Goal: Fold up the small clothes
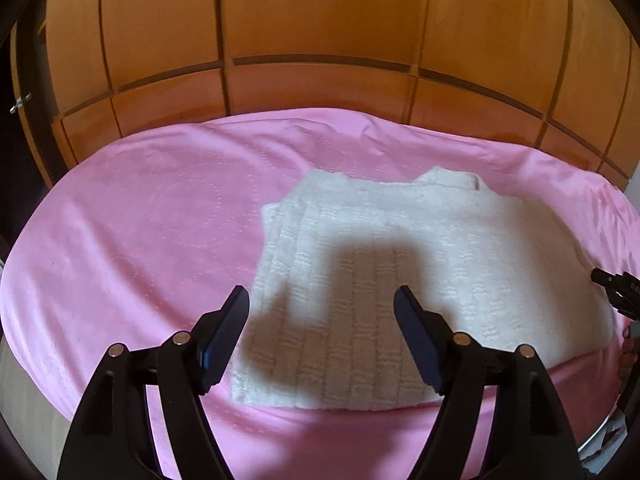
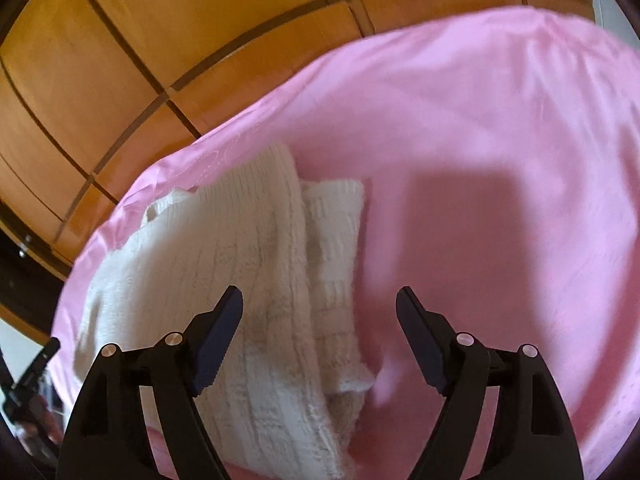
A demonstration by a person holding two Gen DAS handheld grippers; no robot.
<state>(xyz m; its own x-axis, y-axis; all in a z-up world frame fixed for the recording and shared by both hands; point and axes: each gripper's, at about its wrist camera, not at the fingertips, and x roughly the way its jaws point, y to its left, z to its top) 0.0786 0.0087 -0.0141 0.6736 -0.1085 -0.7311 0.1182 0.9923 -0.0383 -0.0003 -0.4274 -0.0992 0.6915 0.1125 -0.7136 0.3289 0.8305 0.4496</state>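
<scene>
Cream knitwear, a small ribbed sweater (image 1: 372, 264), lay folded on the pink bedsheet (image 1: 132, 240) before a wooden wardrobe (image 1: 320, 20). We held our left gripper (image 1: 322, 304) and right gripper (image 2: 319, 304) above it, both released, jaws apart, grasping nothing.

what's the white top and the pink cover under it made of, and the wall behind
White top: looks like chunky knitted yarn, wool or acrylic, matte and fuzzy, with ribbed rows and raised stitch bands. Pink cover: thin woven fabric, perhaps a cotton blend, with a faint sheen, soft creases and dotted stitched circles. Wall behind: orange-brown wood or wood veneer panels, smooth and semi-gloss, divided by dark grooves.
</scene>
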